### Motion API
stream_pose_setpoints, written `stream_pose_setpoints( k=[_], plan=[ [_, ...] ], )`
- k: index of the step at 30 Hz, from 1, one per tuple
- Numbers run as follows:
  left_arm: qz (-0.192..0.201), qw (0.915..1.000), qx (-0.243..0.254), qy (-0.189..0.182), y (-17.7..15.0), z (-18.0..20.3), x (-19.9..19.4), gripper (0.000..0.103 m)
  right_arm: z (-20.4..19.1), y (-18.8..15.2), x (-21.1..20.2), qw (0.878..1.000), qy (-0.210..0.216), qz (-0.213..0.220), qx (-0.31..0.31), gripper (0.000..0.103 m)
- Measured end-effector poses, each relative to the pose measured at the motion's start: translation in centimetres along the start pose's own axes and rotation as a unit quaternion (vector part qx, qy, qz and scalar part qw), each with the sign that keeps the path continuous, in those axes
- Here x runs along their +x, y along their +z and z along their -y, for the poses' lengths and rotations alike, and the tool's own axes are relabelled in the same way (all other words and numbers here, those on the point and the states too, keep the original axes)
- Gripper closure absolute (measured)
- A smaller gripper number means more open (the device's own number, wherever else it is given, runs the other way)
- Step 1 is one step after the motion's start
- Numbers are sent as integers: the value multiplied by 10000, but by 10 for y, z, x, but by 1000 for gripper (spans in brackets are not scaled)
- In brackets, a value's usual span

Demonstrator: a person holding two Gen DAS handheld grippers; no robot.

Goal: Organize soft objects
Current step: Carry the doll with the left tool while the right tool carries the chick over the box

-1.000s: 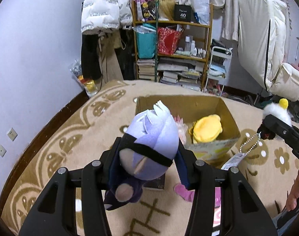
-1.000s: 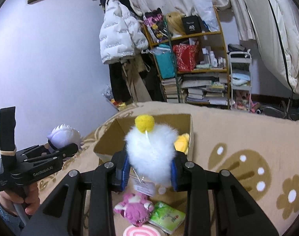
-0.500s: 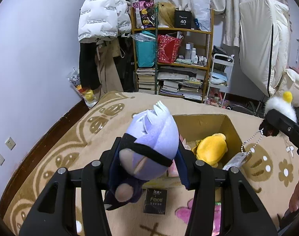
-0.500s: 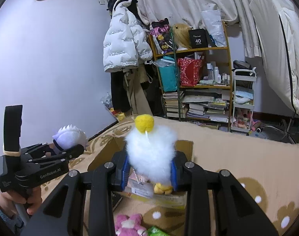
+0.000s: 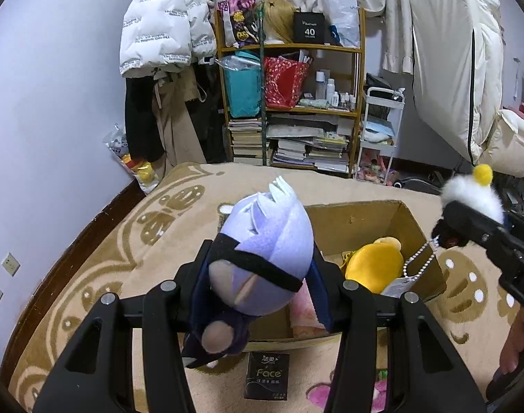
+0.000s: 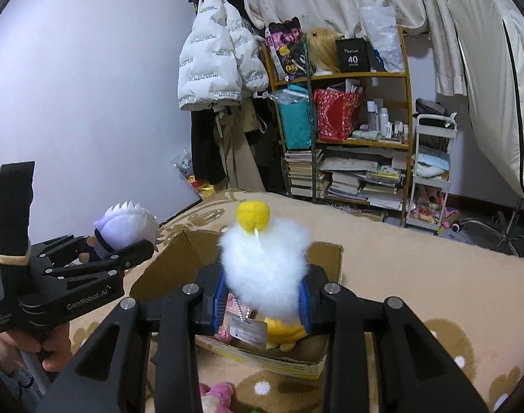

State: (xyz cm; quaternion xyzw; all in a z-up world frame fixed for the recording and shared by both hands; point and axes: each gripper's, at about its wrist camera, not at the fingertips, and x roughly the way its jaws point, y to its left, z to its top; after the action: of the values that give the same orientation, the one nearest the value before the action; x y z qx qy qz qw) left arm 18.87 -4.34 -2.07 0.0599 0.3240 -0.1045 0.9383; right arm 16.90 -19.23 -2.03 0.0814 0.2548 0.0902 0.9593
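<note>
Presently: cardboard box (image 5: 358, 220), open-topped, on patterned rug (image 5: 100, 265); contains yellow plush (image 5: 374, 268) and something pink, largely hidden behind the claws. Left gripper (image 5: 262, 272) clamped on lavender-haired doll (image 5: 262, 258), held above the box's near-left corner. Right gripper (image 6: 262, 296) closed on white fluffy plush (image 6: 265, 258), its chain and tag dangling over the box. Pink plush (image 6: 215, 395) on rug, cut off by frame.

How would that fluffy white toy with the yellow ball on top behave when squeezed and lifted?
Probably squashy: the right tongs pinch the fluffy white toy narrow while its fur bulges out above the pads. It looks light, held up by that pinch alone. Its bead chain and paper tag dangle loose, so they would likely swing and could snag.
</note>
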Motion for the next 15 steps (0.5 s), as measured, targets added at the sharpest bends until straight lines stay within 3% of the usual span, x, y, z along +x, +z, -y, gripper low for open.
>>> stream_pose_setpoints(
  k=[15],
  plan=[
    [-438, 9987, -75, -229, -11, 0, 33, 53, 21, -28, 39, 9980, 153, -492, 373, 68]
  ],
)
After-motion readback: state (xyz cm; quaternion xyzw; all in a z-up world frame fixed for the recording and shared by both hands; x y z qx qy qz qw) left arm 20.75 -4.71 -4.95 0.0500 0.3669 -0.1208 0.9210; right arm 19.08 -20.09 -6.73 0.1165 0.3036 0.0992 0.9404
